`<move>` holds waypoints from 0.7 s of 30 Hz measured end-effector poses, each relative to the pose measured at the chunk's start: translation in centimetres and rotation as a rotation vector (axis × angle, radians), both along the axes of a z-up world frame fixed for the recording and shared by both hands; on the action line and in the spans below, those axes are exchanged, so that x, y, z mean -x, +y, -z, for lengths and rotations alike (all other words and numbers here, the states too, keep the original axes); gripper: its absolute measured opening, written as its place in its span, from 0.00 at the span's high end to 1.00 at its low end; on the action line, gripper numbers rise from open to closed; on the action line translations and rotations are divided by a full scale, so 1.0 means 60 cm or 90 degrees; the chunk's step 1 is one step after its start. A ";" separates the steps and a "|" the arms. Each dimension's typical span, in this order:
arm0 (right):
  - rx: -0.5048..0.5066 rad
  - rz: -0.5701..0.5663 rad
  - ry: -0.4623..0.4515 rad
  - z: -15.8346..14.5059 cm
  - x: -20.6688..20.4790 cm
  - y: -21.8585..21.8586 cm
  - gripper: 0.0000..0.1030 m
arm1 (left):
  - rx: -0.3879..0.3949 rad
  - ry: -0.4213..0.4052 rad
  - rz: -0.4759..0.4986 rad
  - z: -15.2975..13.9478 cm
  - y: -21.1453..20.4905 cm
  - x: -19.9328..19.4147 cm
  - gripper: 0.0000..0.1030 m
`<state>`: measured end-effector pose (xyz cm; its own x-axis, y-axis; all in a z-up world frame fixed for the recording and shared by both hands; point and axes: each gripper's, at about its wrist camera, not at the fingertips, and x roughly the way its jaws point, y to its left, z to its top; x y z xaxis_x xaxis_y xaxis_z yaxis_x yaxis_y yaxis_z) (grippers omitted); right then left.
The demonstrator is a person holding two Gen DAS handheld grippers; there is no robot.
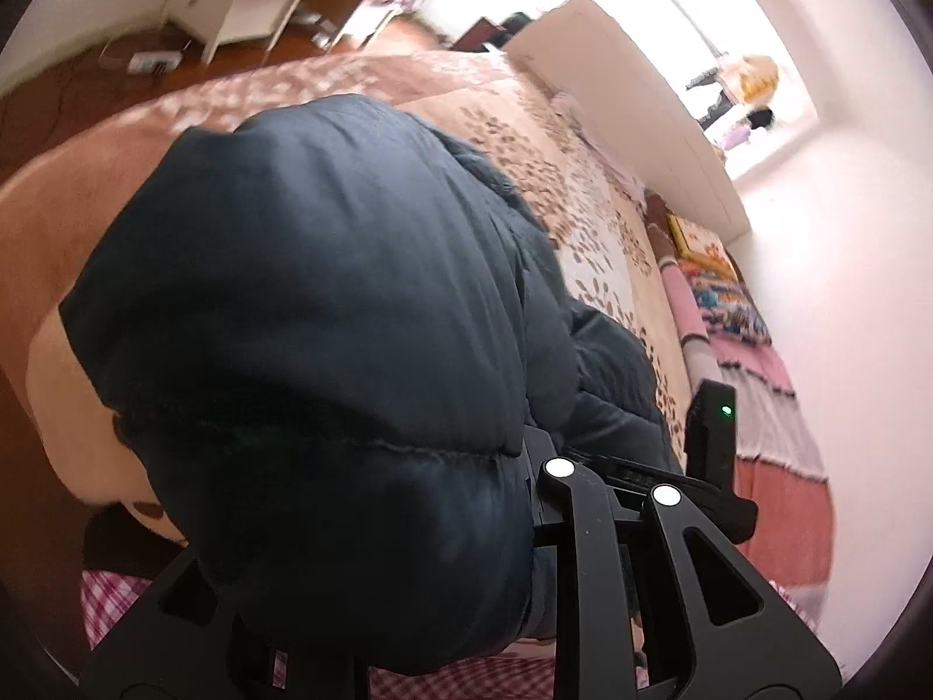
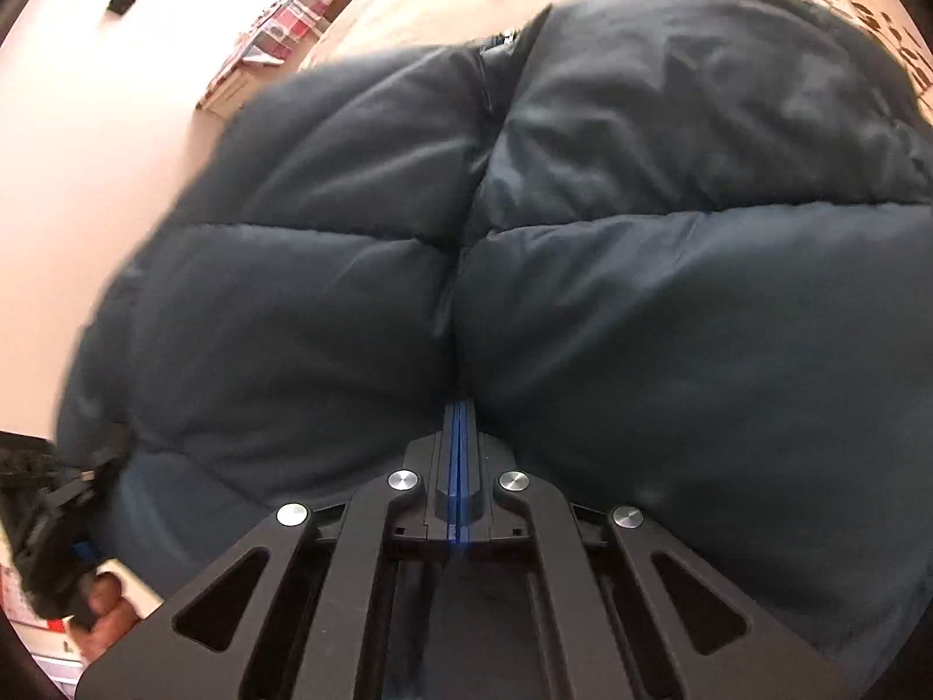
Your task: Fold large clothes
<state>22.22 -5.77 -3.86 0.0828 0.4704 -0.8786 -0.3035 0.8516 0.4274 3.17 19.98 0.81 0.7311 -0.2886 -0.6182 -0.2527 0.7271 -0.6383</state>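
Right gripper (image 2: 458, 408) pinched together on puffer jacket (image 2: 525, 262) centre seam, bulk billowing toward frame top. Left gripper (image 1: 525, 461) clamping jacket edge, padding spreading upper left over bed (image 1: 589, 221).

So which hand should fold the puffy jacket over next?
Probably the right. The right hand-held gripper is shut on the jacket at its middle seam, with the padding spread evenly both sides. The left hand-held gripper seems to hold only an edge, mostly hidden.

Both wrists close above jacket (image 1: 303, 321)
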 end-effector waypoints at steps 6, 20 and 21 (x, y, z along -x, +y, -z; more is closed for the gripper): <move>0.002 0.010 -0.012 -0.002 0.011 0.005 1.00 | -0.047 -0.033 0.021 -0.045 -0.016 -0.003 0.79; -0.091 0.206 -0.083 -0.092 0.144 -0.335 0.98 | -0.107 -0.058 0.040 -0.097 -0.046 -0.007 0.79; -0.089 0.226 -0.086 -0.083 0.150 -0.344 0.98 | -0.116 -0.060 0.044 -0.102 -0.051 -0.007 0.79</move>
<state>13.23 -26.39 1.11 0.3719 0.5061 -0.7782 -0.0630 0.8501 0.5228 3.57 16.93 6.95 0.7710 -0.2291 -0.5942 -0.1437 0.8463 -0.5129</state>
